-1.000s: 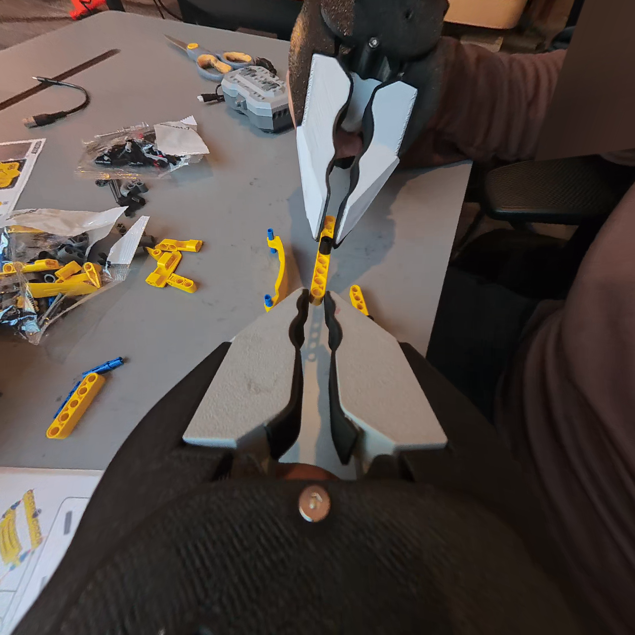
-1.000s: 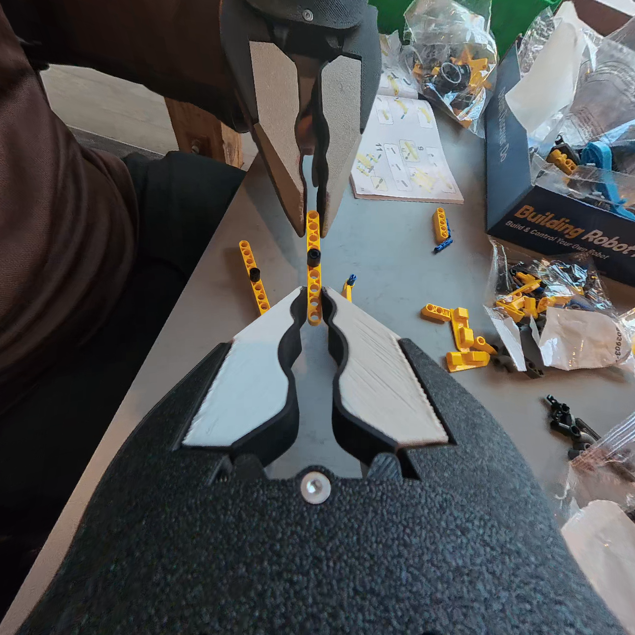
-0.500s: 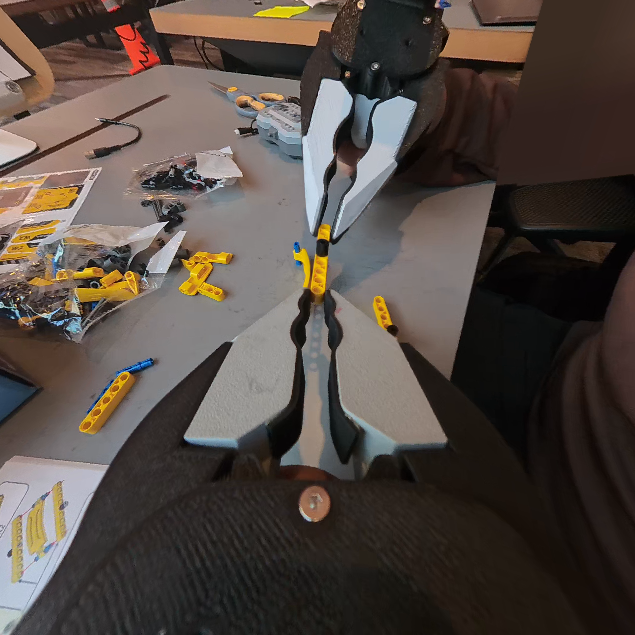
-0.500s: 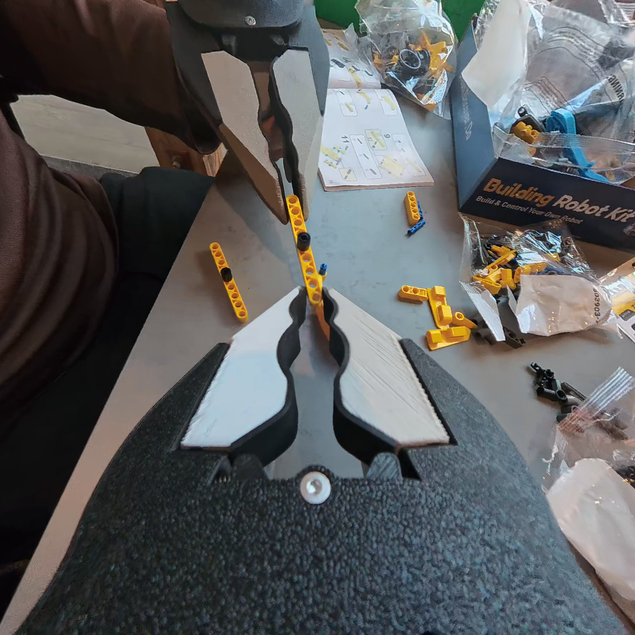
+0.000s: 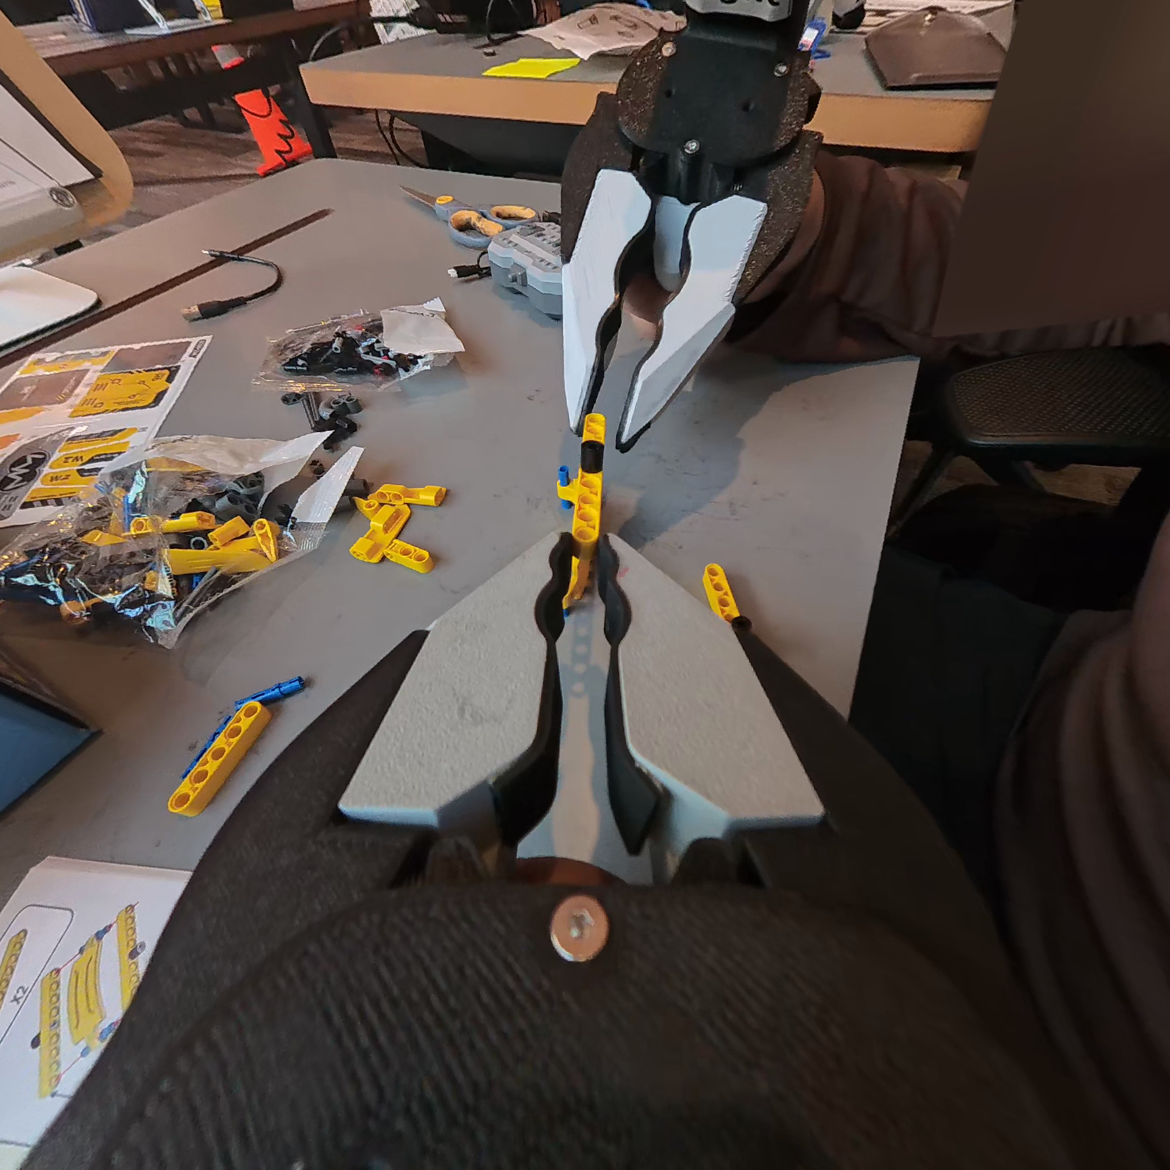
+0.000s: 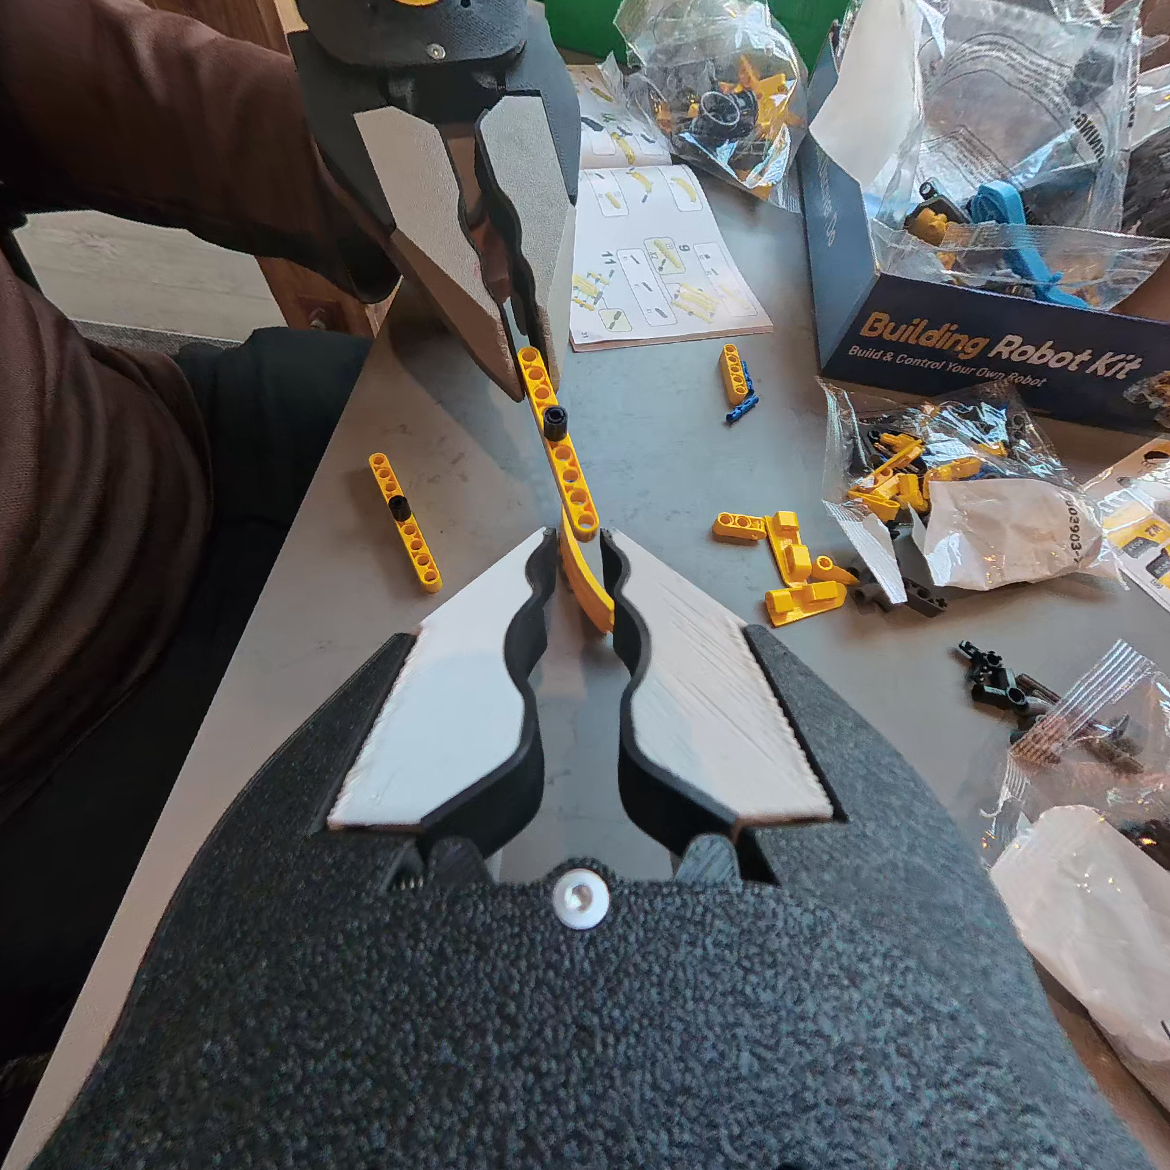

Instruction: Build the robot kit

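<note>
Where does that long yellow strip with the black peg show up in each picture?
Left wrist view: centre, the yellow strip runs up from the left gripper toward the right gripper.
Right wrist view: upper centre, slanting.
Shared landmark: the loose strip at the table edge.

Yellow holed beam with black pin between grey-and-black claws, grey desk, blue pin left of the left claw
</note>
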Demonstrator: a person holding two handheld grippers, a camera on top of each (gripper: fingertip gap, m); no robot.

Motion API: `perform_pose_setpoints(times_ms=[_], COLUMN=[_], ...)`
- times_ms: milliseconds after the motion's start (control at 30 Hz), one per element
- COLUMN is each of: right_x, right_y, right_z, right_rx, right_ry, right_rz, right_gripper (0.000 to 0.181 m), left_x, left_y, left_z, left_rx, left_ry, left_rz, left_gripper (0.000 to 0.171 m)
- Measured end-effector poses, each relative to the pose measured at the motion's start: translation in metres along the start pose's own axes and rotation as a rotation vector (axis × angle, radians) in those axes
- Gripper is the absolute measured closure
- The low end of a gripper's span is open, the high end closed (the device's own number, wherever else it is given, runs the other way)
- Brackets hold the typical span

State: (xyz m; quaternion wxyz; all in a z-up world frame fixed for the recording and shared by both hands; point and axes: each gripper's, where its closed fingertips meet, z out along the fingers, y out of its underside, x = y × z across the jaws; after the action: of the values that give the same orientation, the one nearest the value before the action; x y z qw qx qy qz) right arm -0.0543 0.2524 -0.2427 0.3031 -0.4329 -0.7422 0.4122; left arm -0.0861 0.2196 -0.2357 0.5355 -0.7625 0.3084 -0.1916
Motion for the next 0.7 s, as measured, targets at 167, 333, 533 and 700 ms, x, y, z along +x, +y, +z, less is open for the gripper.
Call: perform_pose_setpoints(times_ms=[167, 333, 533, 700], right_x=[0.0, -0.001, 0.004, 0.01], right_y=[-0.003, -0.001, 0.002, 0.008], right_z=[-0.001, 0.0, -0.002, -0.005], right_rx=[0.016, 0.007, -0.01, -0.033], right_ry=[0.001, 0.005, 0.016, 0.029], right_rz=[0.005, -0.019, -0.012, 0.0], right_gripper=[0.169, 0.173, 0.173, 0.173], left_x=[0.002, 0.002, 0.002, -0.003], left_y=[0.001, 0.001, 0.012, 0.01], left_z=[0.001, 0.002, 0.011, 0.017], left_rx=[-0.008, -0.012, -0.102, -0.105], left_ry=[0.007, 0.009, 0.06, 0.06], left_rz=[0.015, 0.01, -0.053, -0.067], left_gripper=[0.167, 0.167, 0.167, 0.166])
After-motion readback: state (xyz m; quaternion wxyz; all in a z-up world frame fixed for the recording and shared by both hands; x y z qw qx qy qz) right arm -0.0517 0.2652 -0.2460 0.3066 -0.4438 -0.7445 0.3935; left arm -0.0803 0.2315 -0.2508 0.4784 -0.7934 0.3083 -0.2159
